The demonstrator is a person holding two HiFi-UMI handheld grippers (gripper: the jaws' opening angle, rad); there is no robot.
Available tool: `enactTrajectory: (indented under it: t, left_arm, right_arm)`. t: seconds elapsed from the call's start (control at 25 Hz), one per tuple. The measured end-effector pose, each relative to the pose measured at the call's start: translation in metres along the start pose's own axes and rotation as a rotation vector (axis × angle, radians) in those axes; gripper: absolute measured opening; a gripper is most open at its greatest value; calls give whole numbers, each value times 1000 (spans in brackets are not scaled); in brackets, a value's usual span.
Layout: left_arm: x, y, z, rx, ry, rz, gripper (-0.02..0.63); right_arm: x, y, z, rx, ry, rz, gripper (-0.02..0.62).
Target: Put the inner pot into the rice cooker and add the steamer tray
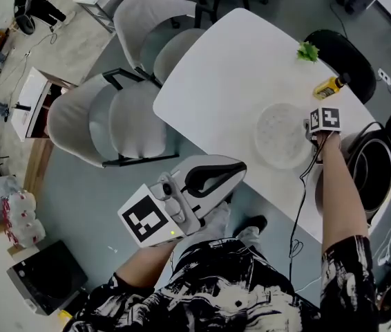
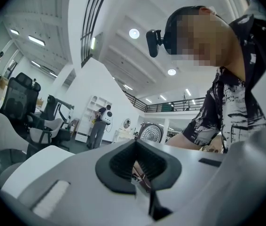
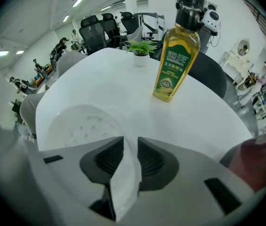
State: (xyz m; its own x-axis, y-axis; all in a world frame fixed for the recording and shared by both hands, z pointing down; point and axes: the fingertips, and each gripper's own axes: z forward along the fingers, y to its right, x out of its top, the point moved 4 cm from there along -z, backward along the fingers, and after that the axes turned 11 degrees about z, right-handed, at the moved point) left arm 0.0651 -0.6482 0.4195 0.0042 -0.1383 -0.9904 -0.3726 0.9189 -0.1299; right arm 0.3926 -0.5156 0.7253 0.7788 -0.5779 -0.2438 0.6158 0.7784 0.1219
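The right gripper (image 3: 127, 142) has its jaws closed narrowly on the near rim of the steamer tray (image 3: 76, 126), which lies on the white table (image 3: 217, 107). Beyond the tray stand an oil bottle (image 3: 175, 55) and a small plant (image 3: 141, 48), both clear of it. The open rice cooker (image 1: 372, 175) sits just right of the tray. The left gripper (image 2: 135, 147) is closed and empty, off the table's near edge.

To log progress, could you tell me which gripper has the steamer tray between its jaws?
The right gripper, closed on the rim of the steamer tray; the left gripper is shut and empty.

White steamer tray (image 1: 278, 137), yellow oil bottle (image 3: 174, 62)
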Motion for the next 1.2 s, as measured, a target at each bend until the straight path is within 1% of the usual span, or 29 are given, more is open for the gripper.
enactTrajectory:
  t: [0.04, 0.24, 0.32, 0.48, 0.76, 0.88, 1.0, 1.08, 1.2]
  left_arm:
    - [-1, -2, 0, -1, -2, -1, 5]
    - [-1, -4, 2, -7, -9, -3, 5]
    - [-2, -4, 4, -10, -9, -3, 5]
    - [-4, -3, 7, -20, -9, -6, 5]
    - [5, 2, 16, -51, 6, 1, 5]
    - [11, 7, 21, -70, 15, 10, 5]
    - [19, 15, 28, -96, 30, 30, 5]
    - [24, 22, 33, -111, 35, 33, 5]
    - [29, 32, 38, -131, 37, 34, 5]
  right_arm:
    - [0, 1, 1, -10, -7, -13, 78]
    - [-3, 4, 2, -24, -49, -66, 50]
    - [-3, 4, 2, -14, -56, -48, 31]
    - [-3, 3, -3, 19, -61, 0, 26]
    - [6, -3, -27, 52, -27, 29, 20]
    - [13, -8, -45, 74, 5, 39, 18]
    - [21, -13, -66, 84, 41, 24, 15]
    - [21, -14, -76, 81, 50, 12, 15]
    - [13, -12, -82, 95, 53, 37, 14]
